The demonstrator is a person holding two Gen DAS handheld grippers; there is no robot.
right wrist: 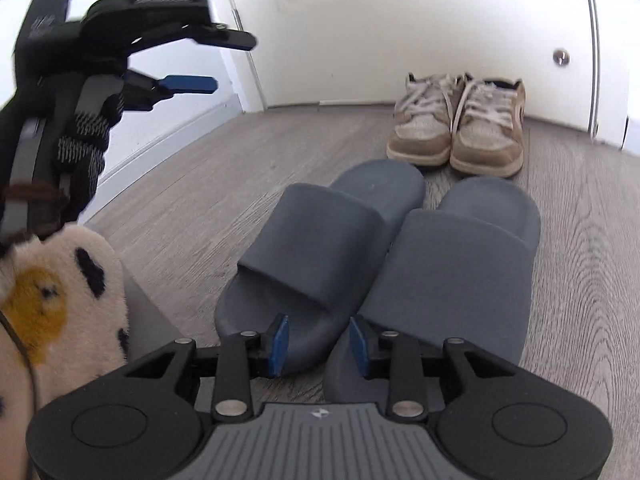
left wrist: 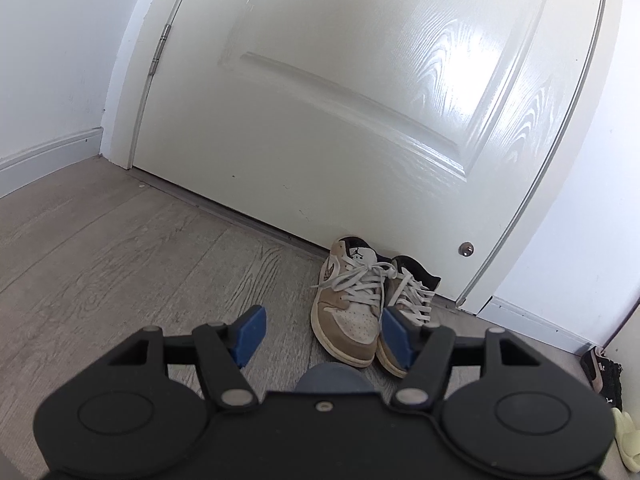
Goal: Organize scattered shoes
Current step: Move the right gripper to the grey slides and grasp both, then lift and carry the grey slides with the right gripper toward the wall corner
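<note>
Grey plank floor (right wrist: 160,208) runs to a white door (left wrist: 360,100), sneakers (right wrist: 456,132) paired at its foot. 2 grey slides (right wrist: 380,248) lie mid-frame, heels between the right tool's (right wrist: 318,340) parted, empty pads. Left tool (left wrist: 320,332) hangs open. Nudge both slides level, toes forward.

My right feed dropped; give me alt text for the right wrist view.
Right gripper, jaws open around the touching heels of two grey slides, side by side on wood floor. Tan sneakers sit paired by the white door; left gripper hovers open.
</note>
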